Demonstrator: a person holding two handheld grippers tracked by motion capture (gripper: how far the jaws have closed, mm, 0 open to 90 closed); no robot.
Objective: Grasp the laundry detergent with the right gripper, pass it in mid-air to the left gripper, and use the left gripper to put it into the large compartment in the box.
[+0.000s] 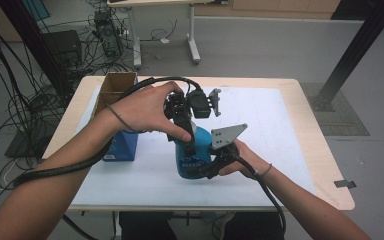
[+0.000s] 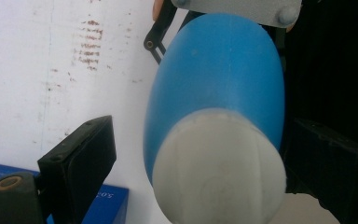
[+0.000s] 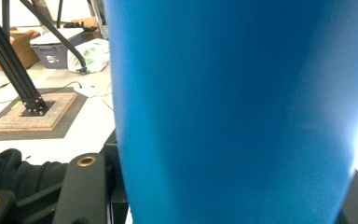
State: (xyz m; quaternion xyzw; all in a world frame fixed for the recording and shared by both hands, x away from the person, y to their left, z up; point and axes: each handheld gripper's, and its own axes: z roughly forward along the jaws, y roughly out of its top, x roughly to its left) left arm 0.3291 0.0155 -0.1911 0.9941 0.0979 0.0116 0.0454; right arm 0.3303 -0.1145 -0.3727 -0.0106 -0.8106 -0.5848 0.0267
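Note:
A blue bottle (image 1: 194, 161) stands upright on the white mat (image 1: 265, 120) near the table's front. My right gripper (image 1: 209, 167) is shut on its body from the right; in the right gripper view the blue bottle (image 3: 233, 112) spans the gap between the jaws of the right gripper (image 3: 223, 191). My left gripper (image 1: 186, 140) comes down from above over the bottle's top. In the left gripper view the bottle's white cap (image 2: 219, 168) sits between the jaws of the left gripper (image 2: 205, 156), which is open: the left jaw stands clear of the cap, the right jaw is close beside it.
A blue carton (image 1: 122, 145) stands left of the bottle, with an open cardboard box (image 1: 116, 86) behind it at the table's back left. Black cables trail from both grippers. A black frame post (image 1: 355, 50) rises off the table's back right.

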